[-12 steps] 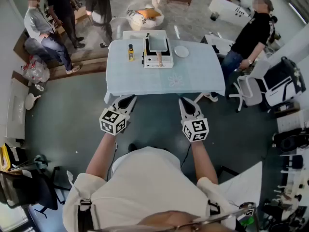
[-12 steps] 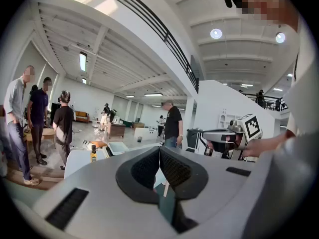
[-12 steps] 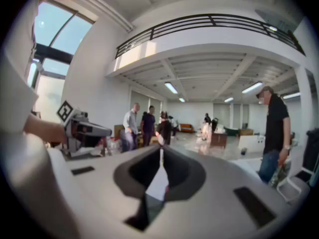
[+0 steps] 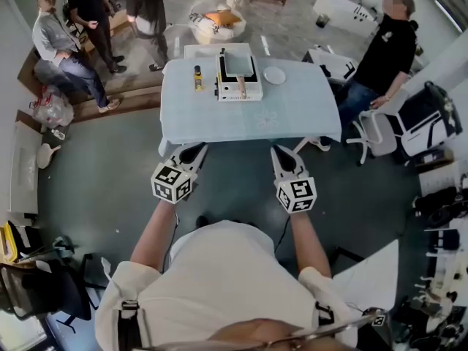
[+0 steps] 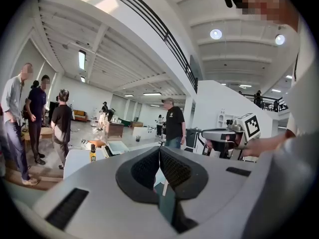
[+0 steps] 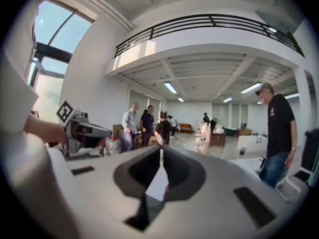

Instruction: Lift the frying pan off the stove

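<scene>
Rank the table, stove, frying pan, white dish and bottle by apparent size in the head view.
Largest to smallest:
1. table
2. stove
3. frying pan
4. white dish
5. bottle
Dish and bottle look close: the bottle is narrow but tall. All sit at a similar distance from the camera.

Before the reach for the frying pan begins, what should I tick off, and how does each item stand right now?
1. Frying pan sits on the stove: ok.
2. Its handle points toward the person: ok.
3. Left tool open for a grasp: not ok, shut and empty.
4. Right tool open for a grasp: not ok, shut and empty.
5. Tools close to the pan: not ok, both are back at the near edge of the table.
6. Bottle and dish clear of the handle: ok.
</scene>
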